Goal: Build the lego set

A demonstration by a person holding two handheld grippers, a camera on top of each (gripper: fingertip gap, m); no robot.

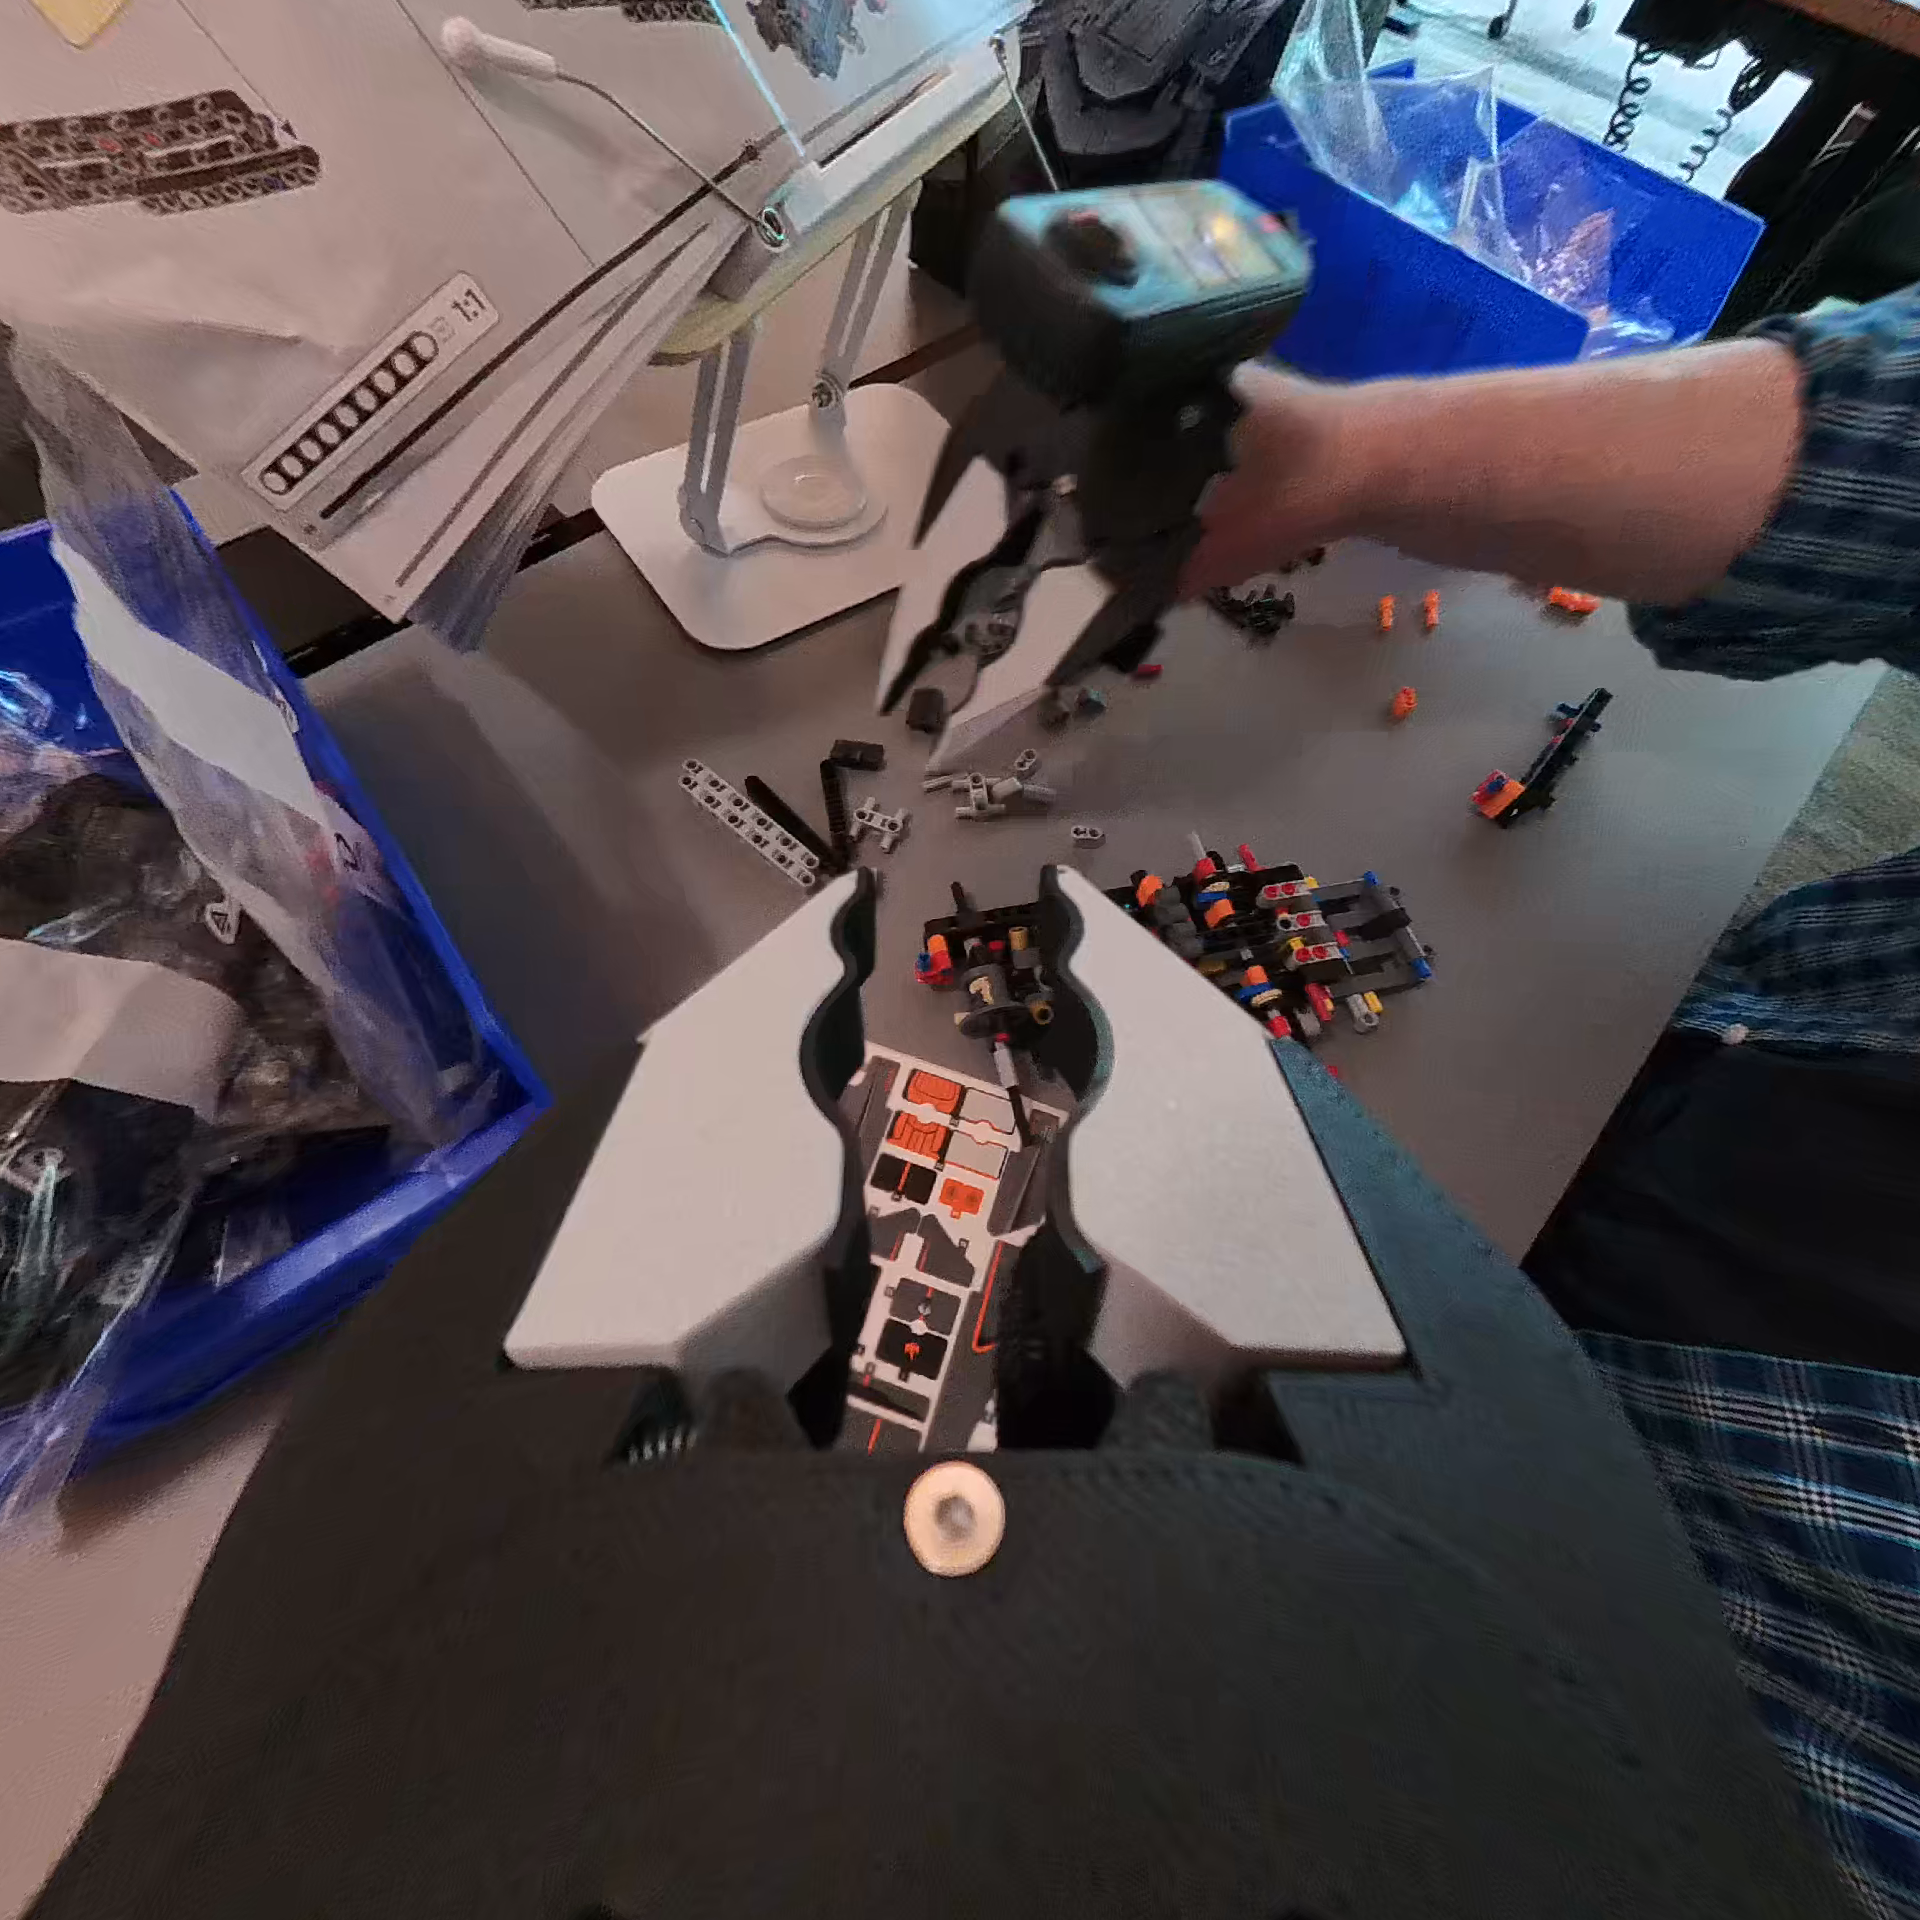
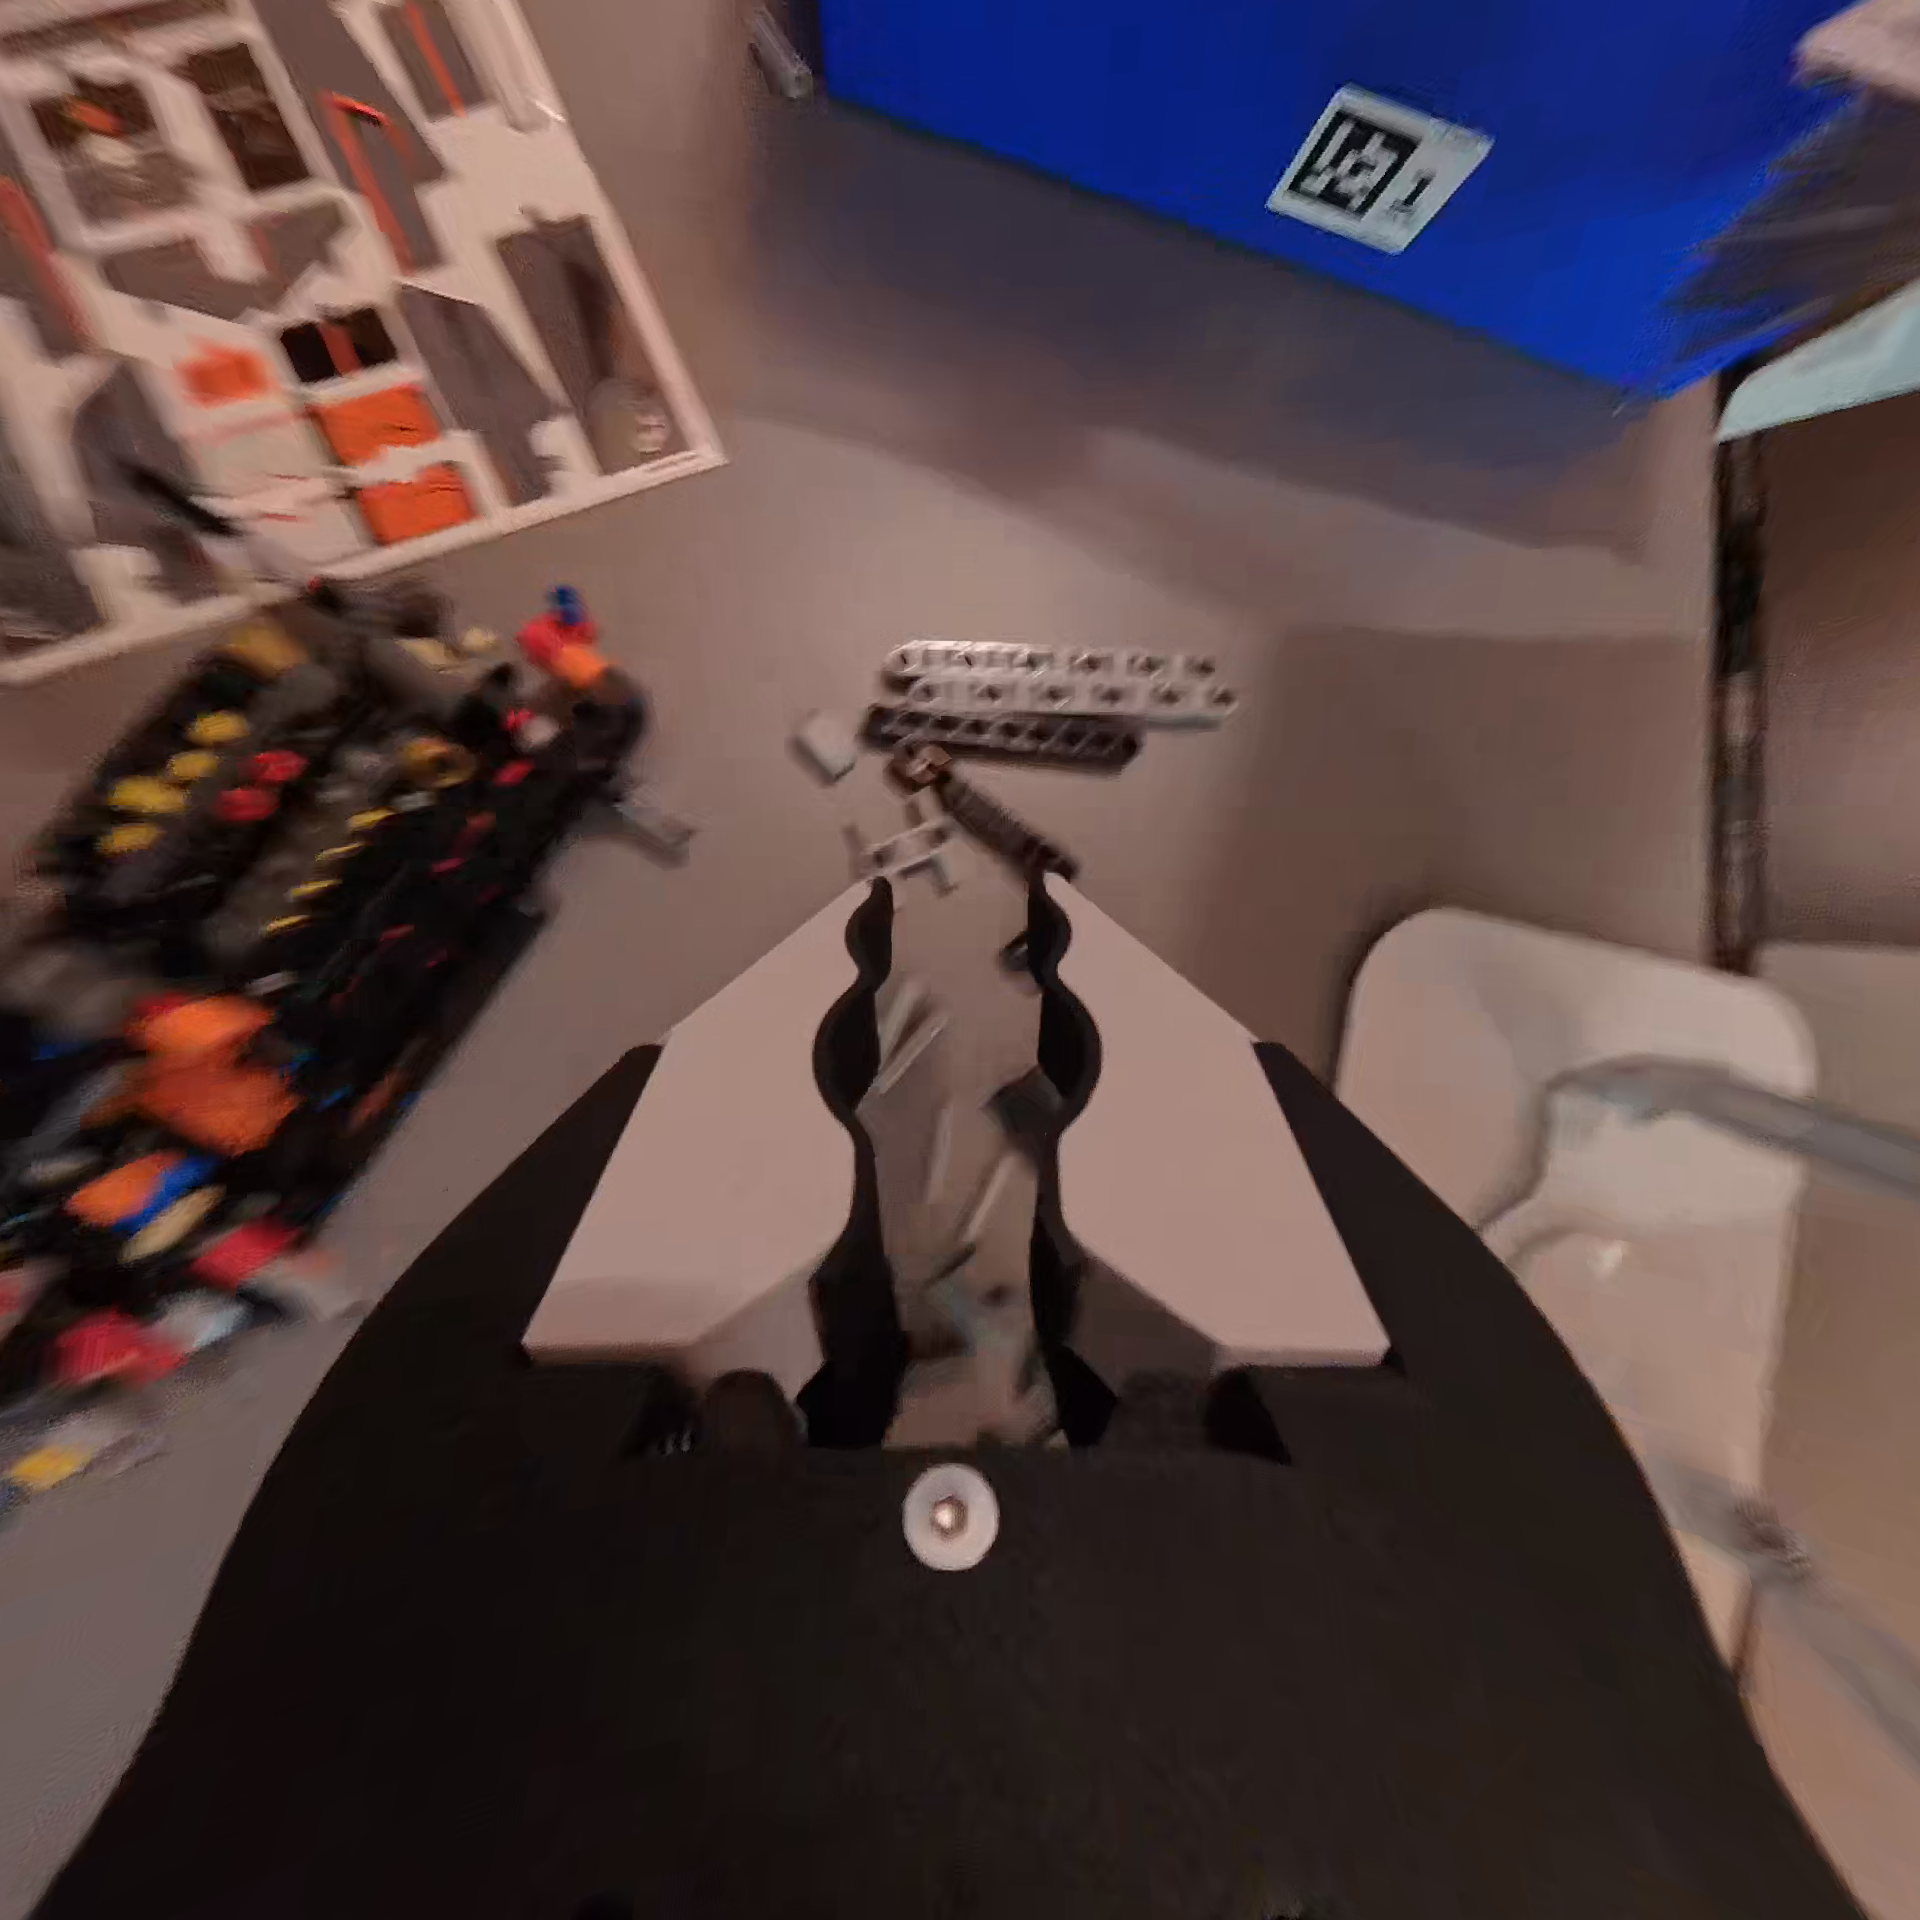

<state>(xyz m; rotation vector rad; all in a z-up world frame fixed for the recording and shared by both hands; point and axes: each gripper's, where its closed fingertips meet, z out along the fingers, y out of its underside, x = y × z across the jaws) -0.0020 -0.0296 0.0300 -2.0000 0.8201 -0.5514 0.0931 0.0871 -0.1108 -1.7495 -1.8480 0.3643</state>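
In the left wrist view my left gripper is open and low over the grey table. A small black axle assembly and a sticker sheet lie under the gap between its fingers. The multicoloured chassis build sits just to its right. The right gripper shows farther back, blurred, held by a hand over loose grey connectors. In the blurred right wrist view my right gripper is open, above grey and black beams. The chassis lies to its left.
A blue bin of bagged parts stands at the left, and another blue bin at the back right. The instruction booklet rests on a white stand. Orange pins and a short black beam lie at the right. There is about 20 cm between the tips of the two grippers. The right tips stand about 15 cm off the multicoloured chassis build.
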